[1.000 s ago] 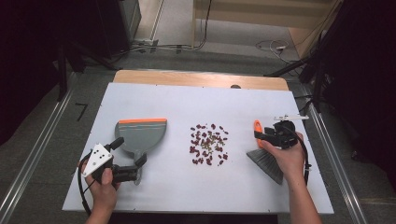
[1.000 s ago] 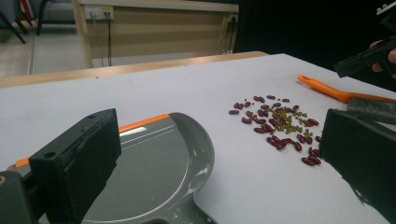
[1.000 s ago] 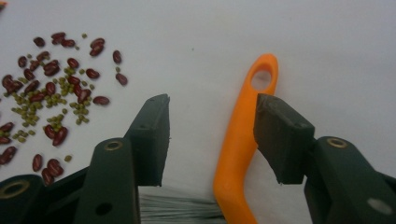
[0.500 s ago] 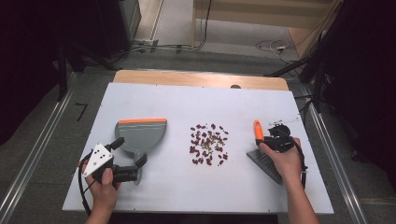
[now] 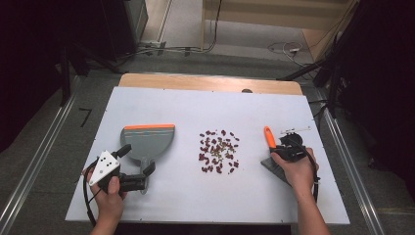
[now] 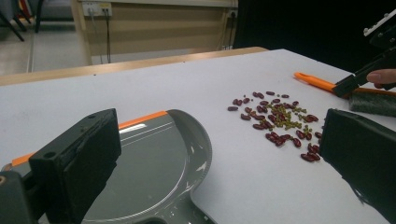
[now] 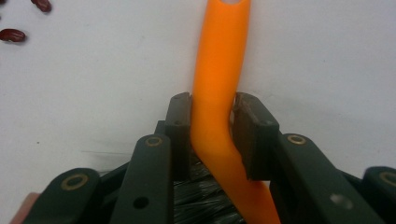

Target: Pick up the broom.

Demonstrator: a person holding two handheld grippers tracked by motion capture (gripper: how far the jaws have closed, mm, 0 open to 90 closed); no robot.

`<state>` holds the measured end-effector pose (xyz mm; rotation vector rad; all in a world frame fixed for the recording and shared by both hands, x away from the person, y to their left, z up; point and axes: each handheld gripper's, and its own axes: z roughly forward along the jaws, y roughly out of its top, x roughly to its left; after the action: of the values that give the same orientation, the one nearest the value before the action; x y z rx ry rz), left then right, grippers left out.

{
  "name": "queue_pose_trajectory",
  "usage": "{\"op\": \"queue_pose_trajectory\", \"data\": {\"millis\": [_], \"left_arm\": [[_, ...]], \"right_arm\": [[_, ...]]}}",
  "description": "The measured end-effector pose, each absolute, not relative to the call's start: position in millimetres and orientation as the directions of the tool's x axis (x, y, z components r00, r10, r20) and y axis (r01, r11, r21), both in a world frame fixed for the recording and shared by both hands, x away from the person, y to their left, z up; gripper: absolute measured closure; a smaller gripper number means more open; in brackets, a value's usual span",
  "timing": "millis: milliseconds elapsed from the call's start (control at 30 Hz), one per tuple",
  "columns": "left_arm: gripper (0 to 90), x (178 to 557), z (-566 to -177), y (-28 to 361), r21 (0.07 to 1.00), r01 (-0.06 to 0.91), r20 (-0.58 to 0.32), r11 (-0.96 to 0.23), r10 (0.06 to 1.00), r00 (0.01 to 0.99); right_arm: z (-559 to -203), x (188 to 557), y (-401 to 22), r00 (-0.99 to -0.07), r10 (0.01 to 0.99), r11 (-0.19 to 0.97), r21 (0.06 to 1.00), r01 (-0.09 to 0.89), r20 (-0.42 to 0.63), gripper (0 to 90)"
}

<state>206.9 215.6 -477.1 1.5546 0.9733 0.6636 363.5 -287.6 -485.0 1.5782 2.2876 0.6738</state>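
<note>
A white table [image 5: 205, 196] stands on grey carpet, with dark surroundings and cables on the floor beyond; at its left the left gripper [image 5: 139, 174] rests with jaws wide apart beside a grey dustpan [image 5: 147, 142] edged in orange; in the middle lies a scatter of red beans [image 5: 218, 151]; at the right the right gripper [image 7: 212, 135] is clamped on the brush [image 7: 219, 70] by its orange handle, dark bristles beneath.

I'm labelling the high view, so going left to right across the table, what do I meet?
left gripper → grey dustpan → scattered beans → orange-handled brush → right gripper, shut on the brush handle
</note>
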Motion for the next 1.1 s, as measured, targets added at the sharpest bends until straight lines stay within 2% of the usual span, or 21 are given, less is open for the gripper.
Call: {"op": "queue_pose_trajectory", "data": {"millis": [267, 433, 800, 833, 900, 1000, 1100], "left_arm": [[0.0, 208, -477, 217, 0.972, 0.233, -0.1, -0.021, 0.862, 0.496], [0.0, 207, -476, 218, 0.974, 0.227, -0.097, -0.021, 0.863, 0.496], [0.0, 205, -474, 217, 0.975, 0.222, -0.097, -0.018, 0.862, 0.498], [0.0, 205, -475, 217, 0.974, 0.224, -0.097, -0.02, 0.862, 0.498], [0.0, 206, -475, 216, 0.973, 0.228, -0.095, -0.024, 0.861, 0.499], [0.0, 208, -476, 216, 0.973, 0.229, -0.097, -0.023, 0.86, 0.501], [0.0, 209, -476, 216, 0.973, 0.23, -0.097, -0.024, 0.861, 0.5]], "right_arm": [[-488, 359, -291, -0.359, 0.932, 0.264, 0.575, 0.774, 0.055, 68.4], [-485, 353, -289, -0.363, 0.932, 0.277, 0.617, 0.737, 0.015, 70.5], [-488, 353, -297, -0.382, 0.918, 0.244, 0.606, 0.757, 0.108, 68.7], [-488, 353, -298, -0.386, 0.915, 0.246, 0.599, 0.762, 0.115, 67.1], [-487, 355, -302, -0.397, 0.904, 0.238, 0.587, 0.774, 0.156, 55.8], [-484, 355, -303, -0.411, 0.899, 0.255, 0.581, 0.773, 0.153, 52.2], [-482, 354, -302, -0.462, 0.88, 0.326, 0.566, 0.757, 0.11, 52.2]]}}
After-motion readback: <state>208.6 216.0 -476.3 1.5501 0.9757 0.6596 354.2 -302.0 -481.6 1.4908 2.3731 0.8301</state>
